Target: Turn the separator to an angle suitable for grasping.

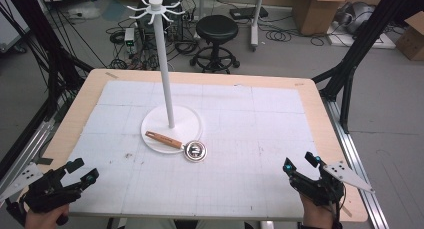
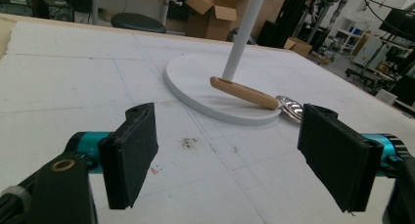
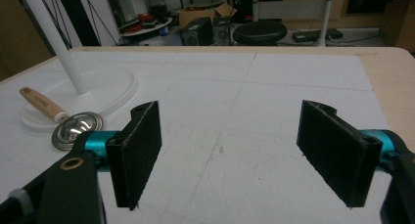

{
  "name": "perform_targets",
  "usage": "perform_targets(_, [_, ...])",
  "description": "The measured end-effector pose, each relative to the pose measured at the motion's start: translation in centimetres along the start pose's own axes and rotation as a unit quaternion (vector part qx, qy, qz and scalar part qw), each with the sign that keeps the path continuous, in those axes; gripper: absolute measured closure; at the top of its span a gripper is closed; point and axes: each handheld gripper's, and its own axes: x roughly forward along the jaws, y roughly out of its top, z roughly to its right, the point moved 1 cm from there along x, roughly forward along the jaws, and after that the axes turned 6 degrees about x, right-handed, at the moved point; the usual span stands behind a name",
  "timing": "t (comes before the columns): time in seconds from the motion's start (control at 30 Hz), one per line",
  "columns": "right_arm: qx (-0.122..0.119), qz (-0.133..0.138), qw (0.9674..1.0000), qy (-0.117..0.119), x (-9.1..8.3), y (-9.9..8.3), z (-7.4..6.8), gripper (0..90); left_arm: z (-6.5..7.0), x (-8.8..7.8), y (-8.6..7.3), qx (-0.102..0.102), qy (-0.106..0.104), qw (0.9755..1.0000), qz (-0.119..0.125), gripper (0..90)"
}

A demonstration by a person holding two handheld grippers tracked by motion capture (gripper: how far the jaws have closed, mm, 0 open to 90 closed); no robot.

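Our left claw (image 1: pixel 82 171) hovers over the near left corner of the tabletop (image 1: pixel 80 96), its jaws spread wide with nothing between them; in the left gripper view the two black pads (image 2: pixel 132 150) stand well apart over bare white gridded matting. Moving right, we see the white stand (image 1: pixel 166 74) near the middle of the tabletop, a tall upright pole on a round flat base, with a ring of hooks at its top. The ladle (image 1: pixel 181 145) lies just in front of the pole: its wooden handle rests across the near part of the stand's base, and its shiny metal bowl sits on the mat, touching or just beside the base's near rim, on its right. The ladle is well apart from both claws. Further right, our right claw (image 1: pixel 301 163) hovers over the near right corner of the tabletop, likewise released, its jaws wide and empty, the pads (image 3: pixel 139 148) framing bare matting.
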Motion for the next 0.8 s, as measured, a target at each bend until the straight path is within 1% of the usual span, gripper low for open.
perform_targets(0.1, [0.002, -0.001, 1.0, -0.001, -0.1, 0.0, 0.1, 23.5, 0.0, 0.1, 0.0, -0.001, -0.001, 1.0, -0.002, 23.9])
perform_targets(0.13, [0.002, -0.001, 1.0, -0.002, 0.0, -0.1, 0.2, 23.5, -0.1, 0.3, 0.0, -0.005, -0.003, 1.0, -0.004, 24.4])
perform_targets(0.2, [0.003, -0.003, 1.0, -0.002, 0.0, -0.1, 0.3, 23.5, -0.3, 0.5, -0.1, -0.005, -0.007, 0.9999, -0.008, 26.7])
perform_targets(0.27, [0.005, -0.003, 1.0, -0.001, -0.1, -0.2, 0.3, 23.7, -0.4, 0.7, -0.1, -0.006, -0.004, 0.9999, -0.013, 28.7])
perform_targets(0.33, [0.006, -0.004, 1.0, -0.002, 0.0, -0.2, 0.4, 23.9, -0.6, 0.9, -0.1, -0.01, -0.002, 0.9999, -0.012, 30.9])
perform_targets(0.37, [0.007, -0.005, 1.0, -0.002, 0.0, -0.2, 0.4, 24.0, -0.7, 1.1, -0.1, -0.013, -0.007, 0.9998, -0.011, 32.1])
perform_targets(0.4, [0.006, -0.005, 1.0, -0.002, 0.0, -0.2, 0.5, 24.0, -0.7, 1.4, -0.1, -0.013, -0.014, 0.9997, -0.015, 32.1])
perform_targets(0.43, [0.005, -0.006, 1.0, -0.002, 0.0, -0.2, 0.5, 24.0, -0.7, 1.6, 0.0, -0.006, -0.017, 0.9996, -0.023, 31.8])
perform_targets(0.47, [0.005, -0.006, 1.0, -0.002, 0.0, -0.3, 0.4, 24.0, -0.7, 1.9, 0.0, -0.001, -0.017, 0.9994, -0.032, 32.2])
perform_targets(0.5, [0.005, -0.006, 1.0, -0.002, 0.0, -0.3, 0.4, 24.0, -0.7, 1.9, 0.0, -0.001, -0.017, 0.9994, -0.032, 35.9])
perform_targets(0.53, [0.006, -0.007, 1.0, -0.003, 0.0, -0.3, 0.4, 24.1, -0.7, 2.3, 0.1, -0.002, -0.016, 0.9992, -0.038, 35.9])
perform_targets(0.57, [0.002, -0.008, 1.0, -0.004, 0.0, -0.3, 0.3, 24.2, -0.9, 2.9, 0.3, -0.002, -0.018, 0.999, -0.042, 44.8])
perform_targets(0.6, [0.0, -0.008, 1.0, -0.004, 0.0, -0.3, 0.3, 24.3, -1.0, 3.3, 0.6, 0.002, -0.017, 0.9988, -0.046, 55.2])
perform_targets(0.63, [0.0, -0.008, 1.0, -0.004, 0.0, -0.3, 0.3, 24.3, -1.0, 3.3, 0.6, 0.002, -0.017, 0.9988, -0.046, 69.8])
perform_targets(0.67, [-0.003, -0.011, 0.9999, -0.004, 0.0, -0.3, 0.2, 24.4, -1.2, 4.1, 1.1, 0.016, -0.001, 0.9983, -0.057, 81.4])
perform_targets(0.7, [-0.006, -0.013, 0.9999, -0.004, 0.0, -0.3, 0.1, 24.4, -1.2, 4.1, 1.1, 0.016, -0.001, 0.9983, -0.057, 86.8])
perform_targets(0.73, [-0.008, -0.012, 0.9999, -0.004, 0.0, -0.2, 0.1, 24.5, -1.6, 5.4, 1.8, 0.024, 0.014, 0.9971, -0.071, 89.5])
perform_targets(0.8, [-0.007, -0.01, 0.9999, -0.006, -0.1, -0.2, 0.1, 24.4, -1.9, 7.1, 2.4, 0.021, 0.017, 0.9971, -0.071, 89.6])
